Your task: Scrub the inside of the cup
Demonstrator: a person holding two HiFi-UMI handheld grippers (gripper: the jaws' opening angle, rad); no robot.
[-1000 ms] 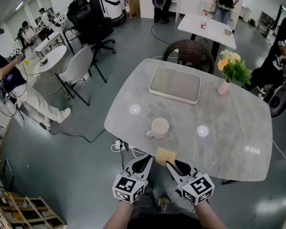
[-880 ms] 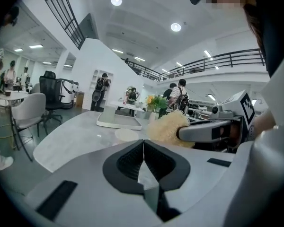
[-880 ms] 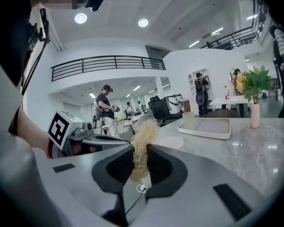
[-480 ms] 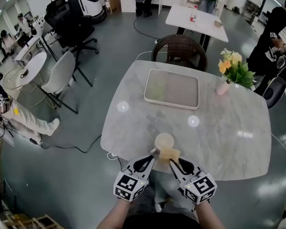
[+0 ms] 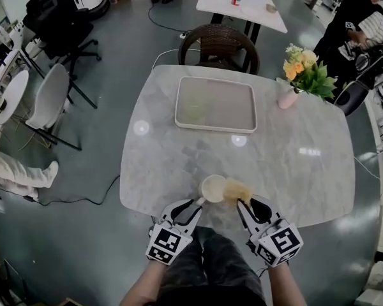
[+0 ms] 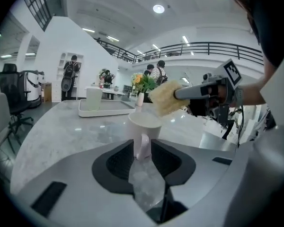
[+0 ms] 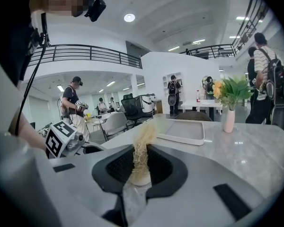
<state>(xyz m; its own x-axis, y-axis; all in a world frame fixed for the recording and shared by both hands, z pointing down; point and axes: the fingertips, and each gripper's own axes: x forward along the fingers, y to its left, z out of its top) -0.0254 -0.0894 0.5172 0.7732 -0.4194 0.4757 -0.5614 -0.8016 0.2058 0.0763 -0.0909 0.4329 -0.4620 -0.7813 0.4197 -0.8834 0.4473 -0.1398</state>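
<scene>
Nearer the cup [image 5: 212, 188] now, left hand-held gripper [image 5: 190, 206], jaws just opening, straddles its handle [image 6: 143, 145]; right hand-held gripper [image 5: 248, 204] pinches sponge [image 5: 236, 190] by the rim.

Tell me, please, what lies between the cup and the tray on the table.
Nothing: the head view shows only bare marble tabletop between the cup and the tray.

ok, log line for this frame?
left tongs: just opened, cup handle between, unclamped | right tongs: shut on sponge | sponge: beside cup, not inside | cup: upright on table
</scene>
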